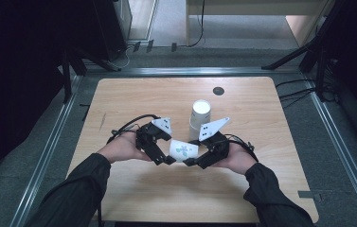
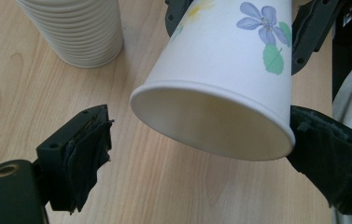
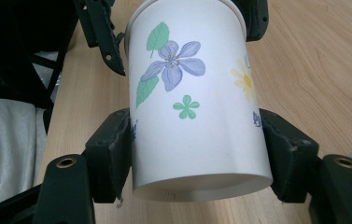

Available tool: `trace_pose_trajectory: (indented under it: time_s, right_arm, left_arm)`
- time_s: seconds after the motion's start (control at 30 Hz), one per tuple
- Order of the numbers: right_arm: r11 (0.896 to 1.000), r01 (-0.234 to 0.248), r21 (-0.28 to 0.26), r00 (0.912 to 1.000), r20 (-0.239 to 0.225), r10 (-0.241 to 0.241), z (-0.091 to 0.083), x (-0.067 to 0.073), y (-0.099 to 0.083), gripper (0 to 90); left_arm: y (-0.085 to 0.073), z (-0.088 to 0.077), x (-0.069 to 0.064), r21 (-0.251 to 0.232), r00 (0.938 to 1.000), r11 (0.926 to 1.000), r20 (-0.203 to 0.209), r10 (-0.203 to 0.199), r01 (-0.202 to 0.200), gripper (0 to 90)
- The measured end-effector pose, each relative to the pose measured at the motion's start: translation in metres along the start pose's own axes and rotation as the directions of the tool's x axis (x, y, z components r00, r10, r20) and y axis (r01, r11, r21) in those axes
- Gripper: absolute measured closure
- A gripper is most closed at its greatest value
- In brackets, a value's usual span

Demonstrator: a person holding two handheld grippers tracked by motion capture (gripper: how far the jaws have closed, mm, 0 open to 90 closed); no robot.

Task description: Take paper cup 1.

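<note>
A white paper cup (image 1: 184,150) printed with flowers lies on its side, held just above the wooden table (image 1: 133,189) between my two grippers. My right gripper (image 1: 192,161) is shut on it near its base; in the right gripper view both pads press the cup (image 3: 197,107) walls inside the gripper (image 3: 197,154). My left gripper (image 1: 165,158) is open around the cup's mouth. In the left gripper view the rim of the cup (image 2: 220,74) sits between the jaws of the gripper (image 2: 201,135), with a clear gap at the left pad (image 2: 89,149).
A stack of white paper cups (image 1: 200,116) stands upside down just behind the grippers, and the stack (image 2: 78,30) is close by in the left gripper view. A dark round disc (image 1: 218,91) sits near the table's far edge. Stand legs and cables lie on the floor around.
</note>
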State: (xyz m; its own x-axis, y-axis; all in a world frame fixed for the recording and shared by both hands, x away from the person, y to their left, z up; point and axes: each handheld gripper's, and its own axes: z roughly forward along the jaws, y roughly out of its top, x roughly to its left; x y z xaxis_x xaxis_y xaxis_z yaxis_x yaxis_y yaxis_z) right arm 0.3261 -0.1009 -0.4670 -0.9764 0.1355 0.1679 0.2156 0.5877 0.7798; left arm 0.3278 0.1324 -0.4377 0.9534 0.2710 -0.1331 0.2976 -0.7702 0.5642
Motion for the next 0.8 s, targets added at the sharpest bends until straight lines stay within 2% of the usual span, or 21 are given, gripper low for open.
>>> trace_pose_trajectory:
  time_s: [0.13, 0.3, 0.4, 0.47, 0.53, 0.57, 0.6, 0.77, 0.8]
  right_arm:
    - [1.0, 0.0, 0.001, 1.0, -0.002, 0.0, 0.0, 0.001, 0.0, 33.6]
    - [1.0, 0.002, -0.005, 1.0, -0.007, -0.002, -0.002, 0.001, -0.001, 33.6]
    - [1.0, 0.002, -0.003, 1.0, -0.007, -0.002, -0.005, 0.001, -0.001, 33.6]
    - [1.0, 0.005, -0.004, 0.9999, -0.011, -0.005, -0.006, 0.001, -0.002, 33.6]
    - [1.0, 0.012, -0.008, 0.9999, -0.009, -0.012, -0.007, 0.0, -0.002, 33.6]
    - [1.0, 0.012, -0.008, 0.9999, -0.009, -0.012, -0.007, 0.0, -0.002, 33.6]
    - [1.0, 0.009, -0.009, 0.9999, -0.012, -0.009, -0.008, 0.0, -0.003, 33.6]
    - [1.0, 0.007, -0.013, 0.9996, -0.026, -0.007, -0.009, 0.0, -0.003, 33.6]
    - [1.0, 0.007, -0.013, 0.9995, -0.029, -0.007, -0.009, 0.001, -0.003, 33.6]
  left_arm:
    - [-0.006, 0.0, -0.003, -0.037, 0.9999, 0.9993, 0.012, -0.008, 0.008, 9.0]
    - [-0.01, 0.001, -0.006, -0.074, 1.0, 0.9972, 0.004, -0.002, 0.002, 9.0]
    - [-0.014, 0.002, -0.008, -0.127, 0.9997, 0.9915, 0.008, -0.024, 0.025, 9.0]
    - [-0.016, 0.003, -0.008, -0.141, 0.9994, 0.9894, 0.012, -0.034, 0.035, 9.0]
    - [-0.02, 0.003, -0.007, -0.177, 0.9985, 0.9826, 0.022, -0.051, 0.054, 9.1]
    - [-0.02, 0.003, -0.007, -0.177, 0.9985, 0.9826, 0.022, -0.051, 0.054, 9.1]
    - [-0.023, 0.005, -0.007, -0.199, 0.9975, 0.9775, 0.032, -0.064, 0.069, 9.1]
    - [-0.029, 0.009, -0.01, -0.218, 0.9972, 0.973, 0.028, -0.07, 0.074, 9.2]
    - [-0.031, 0.011, -0.011, -0.23, 0.9966, 0.9697, 0.032, -0.077, 0.082, 9.1]
